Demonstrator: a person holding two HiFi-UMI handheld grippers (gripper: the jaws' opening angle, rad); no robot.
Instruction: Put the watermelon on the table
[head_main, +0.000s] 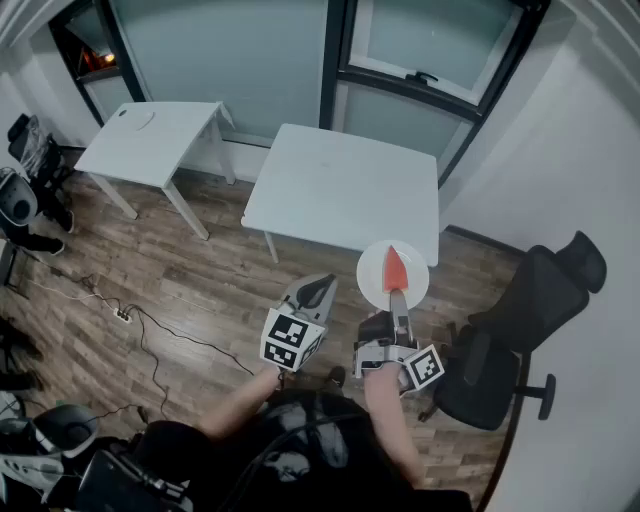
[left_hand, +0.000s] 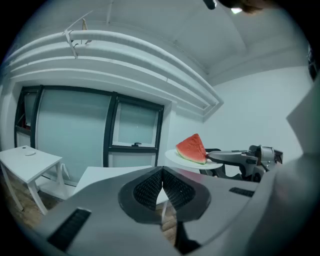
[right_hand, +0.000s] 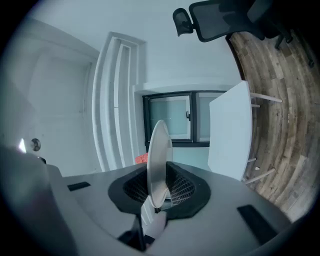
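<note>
A red watermelon wedge (head_main: 396, 268) lies on a white plate (head_main: 374, 283) that my right gripper (head_main: 398, 298) holds by the near rim, in the air just before the near right corner of the white table (head_main: 340, 185). In the right gripper view the plate (right_hand: 159, 160) stands edge-on between the pads, with a bit of the wedge (right_hand: 142, 158) showing behind it. My left gripper (head_main: 318, 290) hangs to the left of the plate, jaws shut and empty. From the left gripper view (left_hand: 161, 186) the wedge (left_hand: 192, 148) and plate (left_hand: 175, 156) show to the right, the right gripper's jaw gripping the rim.
A second white table (head_main: 150, 140) stands at the far left. A black office chair (head_main: 520, 320) is close at the right beside the white wall. Cables and a power strip (head_main: 122, 316) lie on the wood floor at the left. Windows run behind the tables.
</note>
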